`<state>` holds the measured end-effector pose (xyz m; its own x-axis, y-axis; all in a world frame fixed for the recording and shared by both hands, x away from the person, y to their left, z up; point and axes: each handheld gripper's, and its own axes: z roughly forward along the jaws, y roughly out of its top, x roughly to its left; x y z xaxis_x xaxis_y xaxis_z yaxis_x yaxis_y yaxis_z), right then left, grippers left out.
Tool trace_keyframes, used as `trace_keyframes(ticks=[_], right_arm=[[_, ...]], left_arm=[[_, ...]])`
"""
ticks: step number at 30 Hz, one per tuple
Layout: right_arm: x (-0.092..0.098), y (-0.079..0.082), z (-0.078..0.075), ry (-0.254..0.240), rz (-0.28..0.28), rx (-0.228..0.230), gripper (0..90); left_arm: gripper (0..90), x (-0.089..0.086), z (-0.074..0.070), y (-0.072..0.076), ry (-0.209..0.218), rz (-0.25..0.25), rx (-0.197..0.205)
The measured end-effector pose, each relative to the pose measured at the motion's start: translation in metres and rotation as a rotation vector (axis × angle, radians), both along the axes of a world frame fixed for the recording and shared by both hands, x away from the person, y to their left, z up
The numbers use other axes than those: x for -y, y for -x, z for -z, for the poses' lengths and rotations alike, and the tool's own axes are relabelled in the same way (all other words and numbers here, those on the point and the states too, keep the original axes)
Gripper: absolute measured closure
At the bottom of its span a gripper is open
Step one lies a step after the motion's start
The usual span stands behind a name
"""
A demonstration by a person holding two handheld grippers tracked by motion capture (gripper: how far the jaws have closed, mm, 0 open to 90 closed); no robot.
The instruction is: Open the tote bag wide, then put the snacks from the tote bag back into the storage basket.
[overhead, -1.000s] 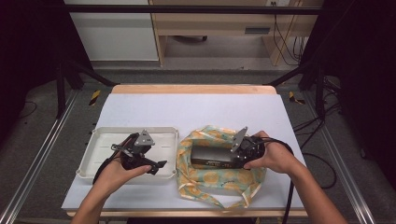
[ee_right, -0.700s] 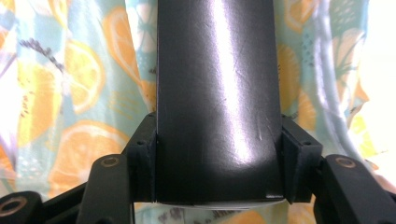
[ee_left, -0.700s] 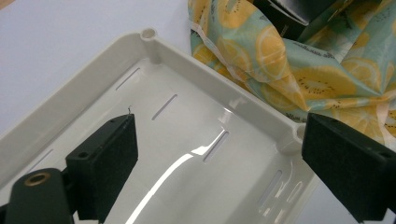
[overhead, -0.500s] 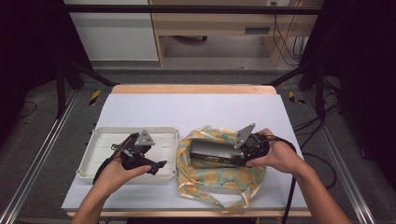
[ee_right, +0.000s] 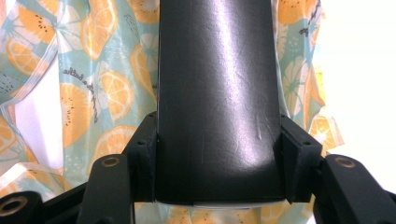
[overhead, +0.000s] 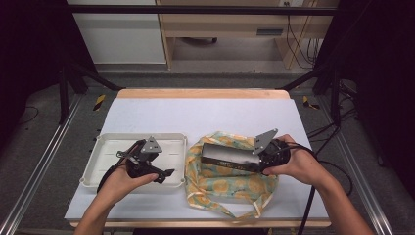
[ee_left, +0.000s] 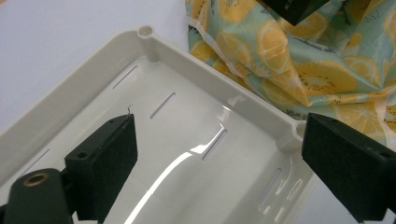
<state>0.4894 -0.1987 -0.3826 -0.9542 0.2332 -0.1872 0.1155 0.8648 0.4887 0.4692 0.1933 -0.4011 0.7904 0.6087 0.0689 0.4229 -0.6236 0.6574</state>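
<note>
Hands worked a two-gripper rig at a white-topped table (overhead: 205, 115), where the right gripper (overhead: 254, 157) held a long dark box (overhead: 227, 157) clamped by one end. Seen along that gripper's own jaws, the pads pressed both long sides of the box (ee_right: 217, 93), which ran straight out from the grip. From above, its long axis lay roughly crosswise on the table, the free end pointing toward the person's left and the cream plastic tray (overhead: 100, 161).

Below the box sat an open fabric bag printed with orange and kiwi slices (overhead: 225, 181), its handles trailing toward the table's near edge. The box appeared to be raised just above the bag's mouth rather than resting in it, though the overhead angle left the gap hard to judge.

The left gripper (overhead: 164, 172) hung over the tray's right part, jaws wide apart with nothing between them; its own camera looked past both black pads onto the tray's slotted floor (ee_left: 187, 154), with the bag's cloth (ee_left: 289, 60) just beyond the tray's corner.

The tray lay immediately left of the bag, nearly touching it, so the box's free end already pointed at it. The right hand alone had the box, and the open left gripper was the nearer to its free end. Any transfer into the tray looked to call for a short leftward carry along the box's own length.
</note>
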Motion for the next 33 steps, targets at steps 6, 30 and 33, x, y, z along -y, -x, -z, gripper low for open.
trace_keyframes(ticks=[6, 30, 33], right_arm=[[0.002, 0.005, -0.004, -0.005, 0.003, 0.013, 43.5], [0.001, 0.016, -0.034, -0.034, 0.006, 0.027, 43.6], [-0.004, 0.017, -0.038, -0.042, 0.005, 0.019, 43.6]], left_arm=[[10.4, 0.002, 0.002, 0.000, -0.014, 0.021, -0.006], [7.4, 0.014, -0.042, -0.018, -0.156, 0.213, -0.010], [7.4, 0.016, -0.049, -0.017, -0.173, 0.247, -0.007]])
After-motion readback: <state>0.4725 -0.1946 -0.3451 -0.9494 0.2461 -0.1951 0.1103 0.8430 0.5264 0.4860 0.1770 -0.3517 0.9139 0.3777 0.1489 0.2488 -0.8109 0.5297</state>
